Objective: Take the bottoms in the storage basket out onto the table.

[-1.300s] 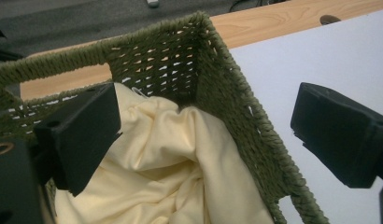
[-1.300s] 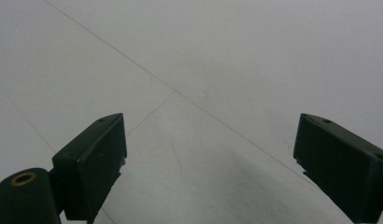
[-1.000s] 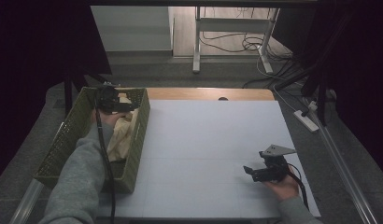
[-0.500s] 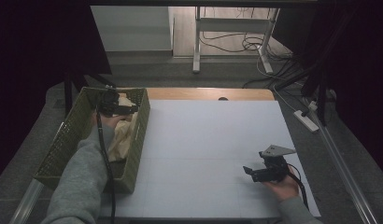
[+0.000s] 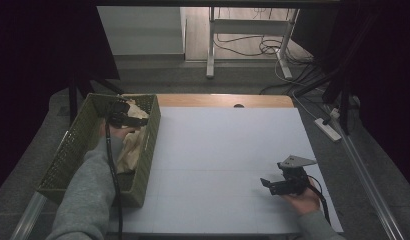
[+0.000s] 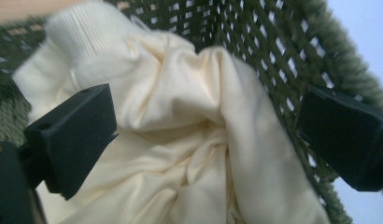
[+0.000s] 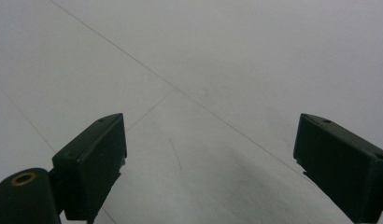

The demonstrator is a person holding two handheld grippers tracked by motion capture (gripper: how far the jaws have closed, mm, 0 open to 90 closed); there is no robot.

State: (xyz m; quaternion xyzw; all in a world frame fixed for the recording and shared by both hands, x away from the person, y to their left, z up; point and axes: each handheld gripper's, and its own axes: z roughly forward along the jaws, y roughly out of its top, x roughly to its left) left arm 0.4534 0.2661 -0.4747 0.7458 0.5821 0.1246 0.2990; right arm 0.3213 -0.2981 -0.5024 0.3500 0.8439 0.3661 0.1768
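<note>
We see the desk (image 5: 223, 150), its pale surface bare under the right tool. At its left edge stands the green woven basket (image 5: 75, 150), holding a crumpled cream cloth (image 5: 130, 147). The left tool (image 5: 124, 118) hangs over the far end of the basket; in the left gripper view its jaws stand apart, one at each side of the cloth (image 6: 194, 140), not clamped on it. The right tool (image 5: 275, 184) rests near the desk's right front, jaws apart.
</note>
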